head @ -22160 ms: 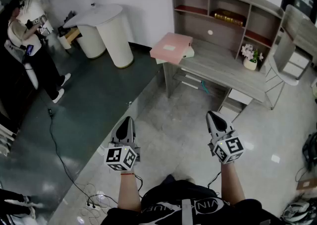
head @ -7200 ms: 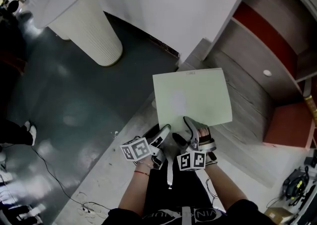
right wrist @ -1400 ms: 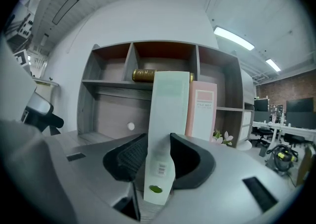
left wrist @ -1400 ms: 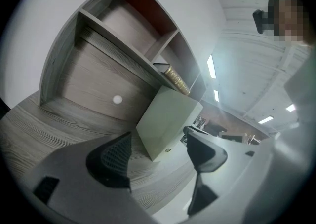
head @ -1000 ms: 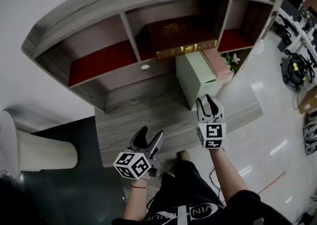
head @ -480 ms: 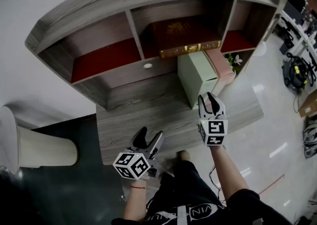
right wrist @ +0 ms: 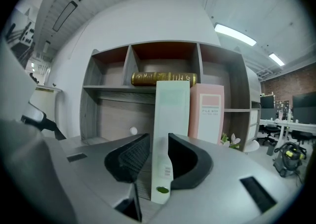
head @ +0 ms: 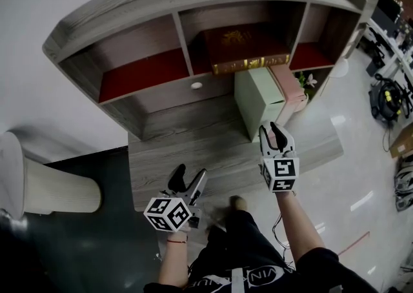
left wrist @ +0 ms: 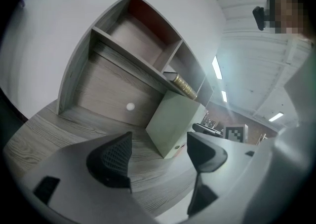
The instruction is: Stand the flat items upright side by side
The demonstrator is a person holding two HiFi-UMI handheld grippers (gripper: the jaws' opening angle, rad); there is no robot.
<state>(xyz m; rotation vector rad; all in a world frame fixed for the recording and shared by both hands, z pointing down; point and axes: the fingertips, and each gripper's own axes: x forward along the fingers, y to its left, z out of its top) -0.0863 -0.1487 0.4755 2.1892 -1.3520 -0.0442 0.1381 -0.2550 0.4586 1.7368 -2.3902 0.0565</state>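
A pale green file box (head: 258,98) stands upright on the grey wooden desk (head: 187,143), under the shelf unit. A pink file box (head: 287,85) stands upright against its right side. My right gripper (head: 270,129) is at the green box's near lower edge. In the right gripper view the green spine (right wrist: 172,104) runs down between the two pads, which lie against it. The pink box (right wrist: 207,114) shows just to the right. My left gripper (head: 187,177) hangs open over the desk's front left, holding nothing, with the green box (left wrist: 173,124) beyond its jaws.
A grey shelf unit (head: 148,72) with red-lined compartments rises at the desk's back. A gold-edged book (head: 248,62) lies flat in the middle compartment, above the boxes. A small flower pot (head: 308,80) stands right of the pink box. A white pedestal (head: 51,188) stands on the floor at left.
Both grippers and both boxes keep their places. Only the head view has shifted a little.
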